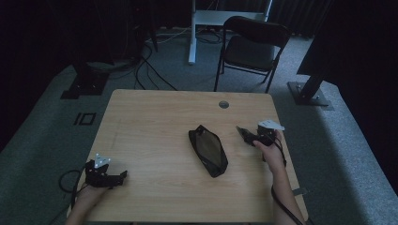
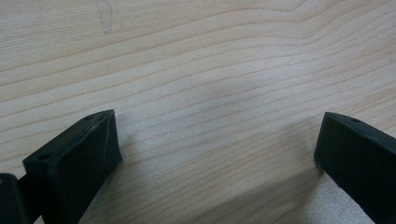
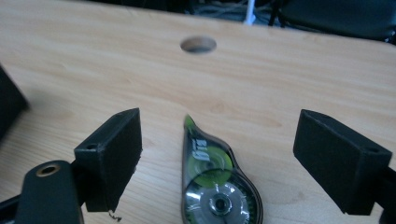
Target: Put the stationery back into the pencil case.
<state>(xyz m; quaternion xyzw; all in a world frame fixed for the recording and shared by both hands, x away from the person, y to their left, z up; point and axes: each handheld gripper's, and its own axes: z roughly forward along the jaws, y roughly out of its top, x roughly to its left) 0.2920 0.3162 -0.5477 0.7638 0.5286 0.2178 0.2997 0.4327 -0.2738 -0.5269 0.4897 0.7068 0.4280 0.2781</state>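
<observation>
- The left gripper [image 1: 123, 176] rests low on the near left part of the wooden table [image 1: 155, 140], well to the near left of the black pouch [image 1: 208, 150]. In the left gripper view its jaws stand wide apart with nothing but bare wood grain between them, so this hand looks to have no part in the work yet.
- The black pouch lies flat at about the middle of the table, slanting from far left to near right, and looks closed; neither gripper touches it.
- Just right of the pouch, the right gripper [image 1: 244, 134] is held low over the table, pointing towards the pouch's far end.
- In the right gripper view its jaws are spread wide, and a green correction-tape dispenser [image 3: 215, 179] lies flat on the wood between them, its pointed tip aimed away. Neither jaw touches it.
- My reading: the work in hand is picking up the dispenser, and it is only at the approach. The jaws bracket it but have not closed, and it is not lifted.
- Left to do: close on the dispenser, lift it, and perhaps carry it to the pouch, which would first need opening.
- Beyond the pouch, a round cable hole [image 1: 224, 104] sits near the table's far edge; a folding chair [image 1: 251, 47] stands on the floor behind.
</observation>
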